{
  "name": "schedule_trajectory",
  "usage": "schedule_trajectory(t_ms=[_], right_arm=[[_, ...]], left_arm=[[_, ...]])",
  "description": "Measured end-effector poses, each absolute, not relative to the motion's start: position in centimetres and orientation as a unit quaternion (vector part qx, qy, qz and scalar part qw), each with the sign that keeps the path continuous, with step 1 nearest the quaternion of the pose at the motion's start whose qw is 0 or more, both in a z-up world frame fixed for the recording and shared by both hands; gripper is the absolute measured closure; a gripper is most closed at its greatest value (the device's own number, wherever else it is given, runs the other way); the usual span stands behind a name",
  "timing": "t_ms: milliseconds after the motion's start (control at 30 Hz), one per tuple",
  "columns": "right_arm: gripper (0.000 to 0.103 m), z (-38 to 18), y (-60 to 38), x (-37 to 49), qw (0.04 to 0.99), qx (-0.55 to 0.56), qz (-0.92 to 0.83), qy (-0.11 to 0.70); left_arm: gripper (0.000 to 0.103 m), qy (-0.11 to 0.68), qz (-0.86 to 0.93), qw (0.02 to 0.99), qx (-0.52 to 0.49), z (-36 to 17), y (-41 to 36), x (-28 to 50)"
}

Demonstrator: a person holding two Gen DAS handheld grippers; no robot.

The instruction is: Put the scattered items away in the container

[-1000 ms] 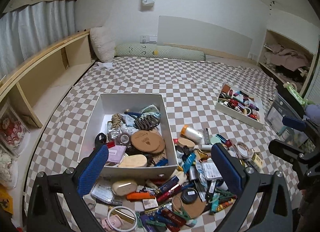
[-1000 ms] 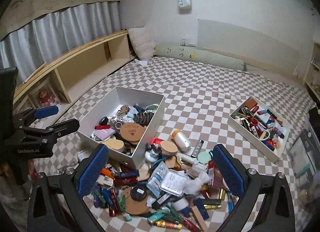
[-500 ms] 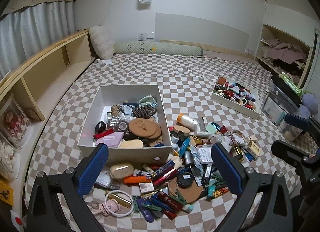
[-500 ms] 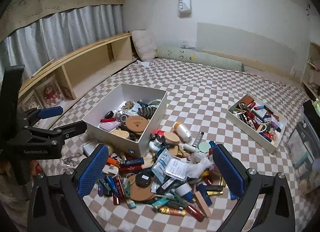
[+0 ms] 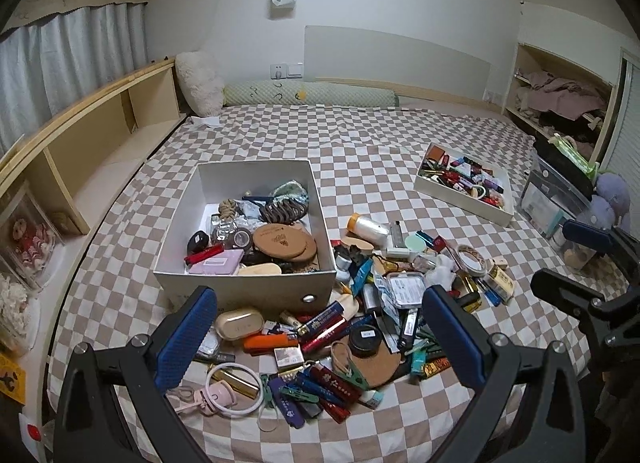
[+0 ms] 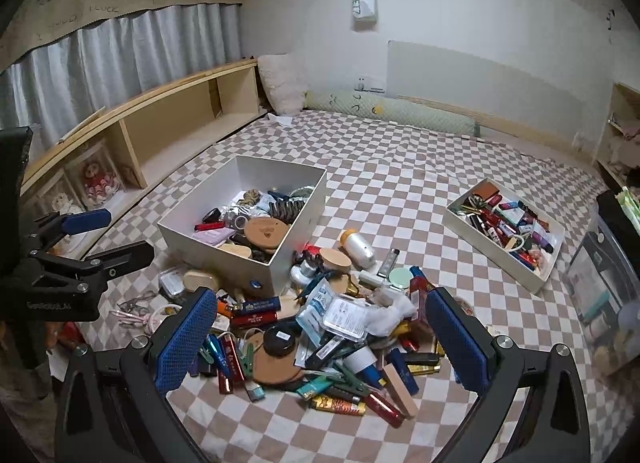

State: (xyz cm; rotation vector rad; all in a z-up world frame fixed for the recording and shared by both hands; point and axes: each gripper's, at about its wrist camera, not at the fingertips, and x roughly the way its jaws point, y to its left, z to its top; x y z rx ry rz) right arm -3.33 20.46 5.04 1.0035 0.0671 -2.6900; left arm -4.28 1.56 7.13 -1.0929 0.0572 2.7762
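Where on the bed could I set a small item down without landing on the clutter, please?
Bare checked cover lies between the deep white box and the shallow tray, and beyond both toward the bolster. It is crowded in the pile before and right of the box.

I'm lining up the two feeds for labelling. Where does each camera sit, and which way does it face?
Left wrist: on the left gripper, open above the clutter pile's left side, facing the white box; the right gripper shows at right.
Right wrist: on the right gripper, open over the pile's middle; the left gripper shows at left.
Shared: white box, shallow tray, checkered bedsheet.
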Motion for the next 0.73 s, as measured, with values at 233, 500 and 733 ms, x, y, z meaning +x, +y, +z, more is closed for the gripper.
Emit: schedule_trajectory(t_ms=[233, 500, 733], right_arm=[[0.0, 5.05, 20.62, -3.26, 0.135, 0.347, -0.928, 0.023], [0.0, 4.83, 20.87, -3.01, 0.134, 0.35, -0.927, 0.025], [0.0, 4.71, 21.11, -2.95, 0.133, 0.351, -0.927, 0.024]], left_arm=[[0.0, 0.019, 0.927, 0.079, -0.365, 7.05, 1.54, -4.0], [0.0, 0.022, 0.928, 0.077, -0.363, 7.02, 1.53, -3.88], [0.0, 0.025, 0.93, 0.07, -0.36, 7.14, 1.64, -3.73]])
